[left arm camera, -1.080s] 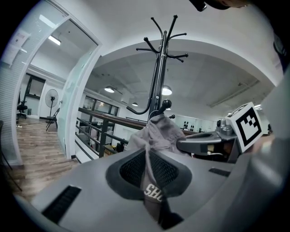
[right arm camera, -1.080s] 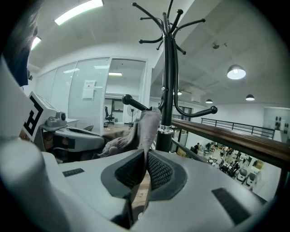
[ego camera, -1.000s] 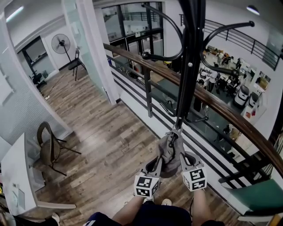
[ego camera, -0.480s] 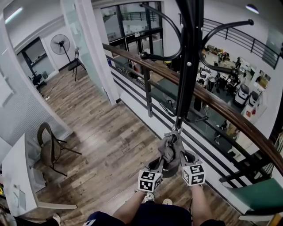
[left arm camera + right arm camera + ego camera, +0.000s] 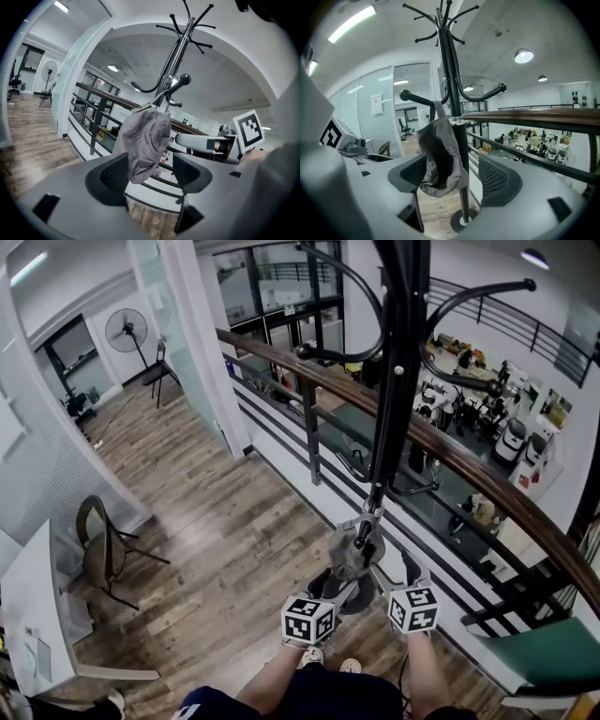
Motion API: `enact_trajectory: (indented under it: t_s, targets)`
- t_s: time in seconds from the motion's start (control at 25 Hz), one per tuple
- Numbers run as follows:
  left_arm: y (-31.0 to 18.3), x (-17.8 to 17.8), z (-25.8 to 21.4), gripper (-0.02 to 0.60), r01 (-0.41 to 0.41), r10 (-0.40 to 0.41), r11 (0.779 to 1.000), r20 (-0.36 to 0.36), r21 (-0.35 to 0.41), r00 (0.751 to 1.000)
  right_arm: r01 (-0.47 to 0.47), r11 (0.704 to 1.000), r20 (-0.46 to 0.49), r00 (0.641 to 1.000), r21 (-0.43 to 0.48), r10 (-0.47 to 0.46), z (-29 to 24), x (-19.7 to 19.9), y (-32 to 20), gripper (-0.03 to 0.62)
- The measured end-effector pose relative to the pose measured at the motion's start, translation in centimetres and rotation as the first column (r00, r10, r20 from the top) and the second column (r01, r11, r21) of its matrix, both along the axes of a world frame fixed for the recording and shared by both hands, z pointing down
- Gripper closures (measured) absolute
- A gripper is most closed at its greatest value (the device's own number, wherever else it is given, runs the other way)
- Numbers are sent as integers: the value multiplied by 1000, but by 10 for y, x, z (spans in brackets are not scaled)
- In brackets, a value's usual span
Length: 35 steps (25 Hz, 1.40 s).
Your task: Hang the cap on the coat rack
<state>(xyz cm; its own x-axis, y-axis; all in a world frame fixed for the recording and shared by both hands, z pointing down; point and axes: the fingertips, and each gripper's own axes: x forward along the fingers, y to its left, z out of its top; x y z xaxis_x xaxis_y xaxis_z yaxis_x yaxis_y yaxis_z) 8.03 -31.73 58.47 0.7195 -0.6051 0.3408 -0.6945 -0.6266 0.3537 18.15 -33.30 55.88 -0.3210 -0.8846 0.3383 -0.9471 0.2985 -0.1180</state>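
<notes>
The cap [image 5: 351, 555] is soft grey cloth, limp and creased. It hangs by its back strap from a low, knob-tipped hook [image 5: 182, 79] of the coat rack [image 5: 395, 381], a slim black metal pole with curved arms. Its long axis runs straight down, close beside the pole, and its lower edge droops above the round base [image 5: 462, 220] on the wood-plank floor [image 5: 216, 549]. In the left gripper view we see the rounded outer crown with small eyelets; in the right gripper view we look into its dark hollow inside.

Both our forearms reach forward from the bottom of the head view, side by side, each gripper tilted slightly downward toward the rack. The left hand-held gripper [image 5: 334, 589] and the right hand-held gripper [image 5: 392, 574] flank the cap. The jaws of both have just been opening and now stand wide apart. The cap hangs in the gap between each pair of dark ribbed pads [image 5: 498, 179], but none of them presses on it, so neither gripper holds anything.
</notes>
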Motion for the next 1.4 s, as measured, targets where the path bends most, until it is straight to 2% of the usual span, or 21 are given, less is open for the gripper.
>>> enact_trajectory:
  t_s: [0.12,0.32,0.4,0.52,0.68,1.08,1.2,1.24,1.32,1.4]
  targets:
    - [6,-3,-13,291,-16,15,999,15,44,1000,40,999,-59,998,21,-39,-12,1,12,226]
    - [19,-12,-46,290,-32,30,989,15,142,999,124,990,-203,973,65,-109,-31,-5,46,226]
    - [25,-19,-60,290,-26,22,982,23,189,999,119,988,-193,976,102,-98,-45,-6,57,226]
    - [34,-30,-78,290,-5,2,967,11,255,1000,43,984,-128,992,174,-21,-70,-2,71,227]
    - [48,-40,-90,290,19,-16,958,-15,286,1000,-40,975,-61,997,220,55,-83,2,92,235]
    - [59,-50,-86,296,22,-41,946,53,324,998,-41,972,-105,992,230,67,-81,-9,99,243]
    - [64,-51,-89,381,23,-53,932,73,362,996,-61,971,-140,986,229,95,-78,-11,99,358]
    - [64,-51,-91,406,26,-55,929,69,370,996,-67,972,-150,983,227,103,-78,-12,99,405]
    - [66,-53,-92,466,39,-65,926,56,375,996,-63,974,-159,982,220,99,-76,-16,101,453]
    - [67,-54,-95,551,61,-76,922,26,382,997,-50,974,-163,983,221,88,-74,-20,105,540]
